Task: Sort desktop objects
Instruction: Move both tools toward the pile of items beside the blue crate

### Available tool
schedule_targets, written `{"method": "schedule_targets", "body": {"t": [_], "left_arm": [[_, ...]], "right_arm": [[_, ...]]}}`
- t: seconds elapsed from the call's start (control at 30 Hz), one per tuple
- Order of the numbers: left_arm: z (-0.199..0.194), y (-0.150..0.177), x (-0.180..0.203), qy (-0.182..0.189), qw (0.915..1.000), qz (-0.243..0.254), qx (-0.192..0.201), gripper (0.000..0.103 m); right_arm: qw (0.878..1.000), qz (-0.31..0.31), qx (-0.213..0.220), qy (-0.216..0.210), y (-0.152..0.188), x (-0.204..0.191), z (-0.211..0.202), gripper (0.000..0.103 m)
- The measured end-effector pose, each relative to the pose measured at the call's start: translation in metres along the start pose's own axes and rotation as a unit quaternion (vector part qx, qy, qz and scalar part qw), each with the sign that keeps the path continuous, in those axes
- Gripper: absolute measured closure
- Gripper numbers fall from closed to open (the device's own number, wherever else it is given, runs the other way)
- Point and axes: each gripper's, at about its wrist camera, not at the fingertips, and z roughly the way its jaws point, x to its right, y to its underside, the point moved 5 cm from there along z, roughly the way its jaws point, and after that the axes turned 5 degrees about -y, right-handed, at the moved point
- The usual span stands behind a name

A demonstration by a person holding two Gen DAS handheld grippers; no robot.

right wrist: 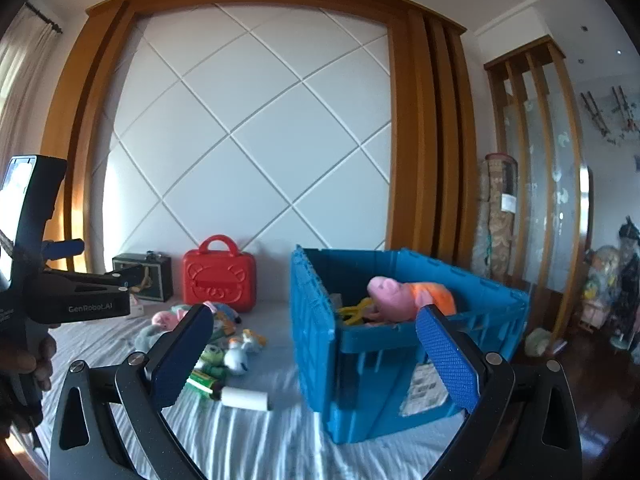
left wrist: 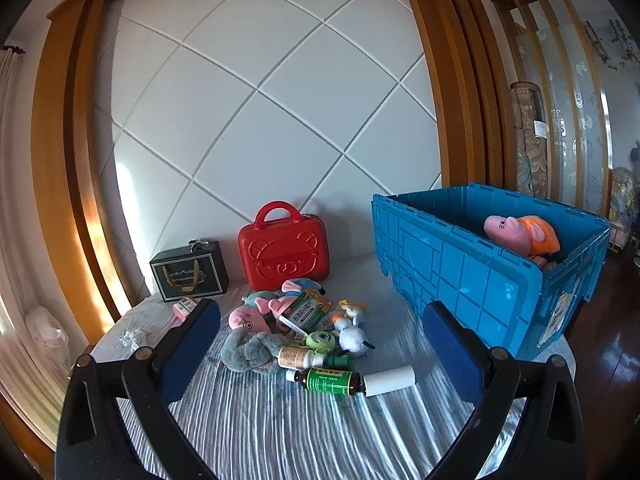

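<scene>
I read the left gripper [left wrist: 320, 336] as spread wide, its blue-padded fingers [left wrist: 192, 344] well apart with nothing between the pads. Both black finger arms rise from the lower corners of its own view and lean inward toward the tips. The right gripper [right wrist: 316, 352] stands the same way: fingers [right wrist: 448, 360] wide apart, pads bare, nothing clamped. From the right wrist view I see the left gripper's body to the far left of the right claw, level, with a dark hand [right wrist: 24, 360] wrapped around its handle below. Neither claw touches anything.
</scene>
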Motion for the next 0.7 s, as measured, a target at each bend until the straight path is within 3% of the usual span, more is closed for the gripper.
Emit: {"method": "schedule_targets", "body": {"t": [0.4,0.53,0.7], "left_arm": [[0.082,0.033,-0.104,-0.051,0.9983,0.0,-0.028,0.0],[0.121,0.05,-0.129,-0.036,0.9982,0.009,-0.047,0.0],[0.167,0.085,-0.128,-0.001,0.9956,0.024,-0.091,0.0]], "right_arm": [[0.996,0.011,-0.066,-0.056,0.047,-0.056,0.091,0.0],[0.991,0.005,-0.116,-0.07,0.069,-0.083,0.143,0.0],[0.977,-0.019,-0.187,-0.102,0.111,-0.11,0.206,0.0]]}}
